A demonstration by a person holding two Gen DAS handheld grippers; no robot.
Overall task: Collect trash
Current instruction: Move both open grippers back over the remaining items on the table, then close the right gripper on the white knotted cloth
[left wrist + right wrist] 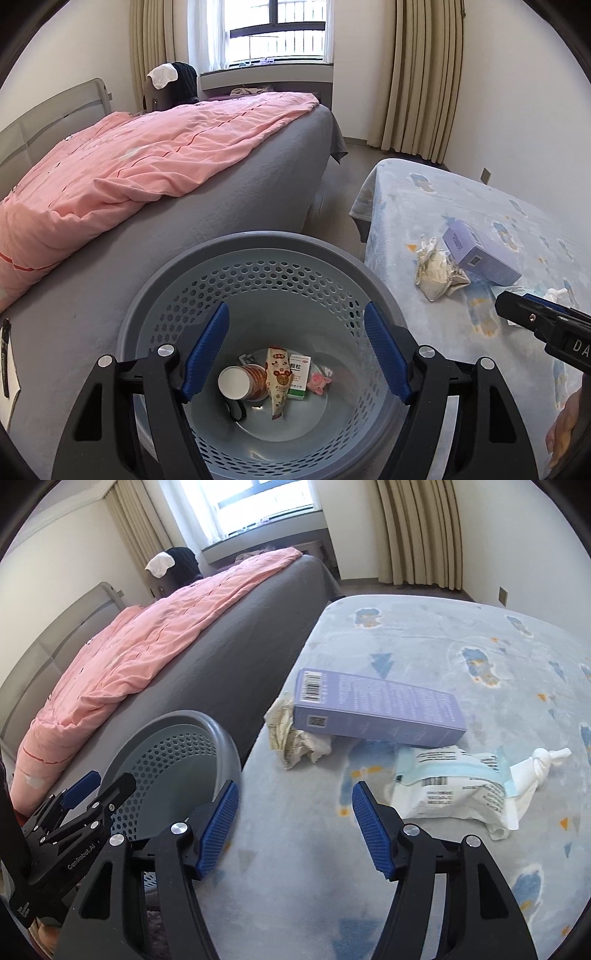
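From the left wrist, the left gripper [295, 350] hangs over the bin [258, 251] with its blue pads wide apart and nothing between them. At the bottom of the bin lie a cup [243, 382] on its side, a snack packet [277, 382], a green-and-white box [298, 376] and a small pink toy [318, 383]. The bin stands between the bed [207, 206] with its pink quilt [122, 170] and the table [480, 229] under a pale blue cloth. On the table, right of the bin, a crumpled wrapper [437, 275] touches a purple box [480, 254]. The right gripper [517, 308] shows at the right edge, over the table.

From the right wrist, the right gripper [295, 830] hovers above the table [424, 635], jaws spread and empty. The bin [177, 753] is just left of it, against the table's edge, and the left gripper [96, 786] pokes over its rim. Beyond the bin's right side lie the wrapper [295, 738], partly under the purple box [376, 709], and nearer, a white pouch [454, 786] beside a knotted white bag [543, 764].
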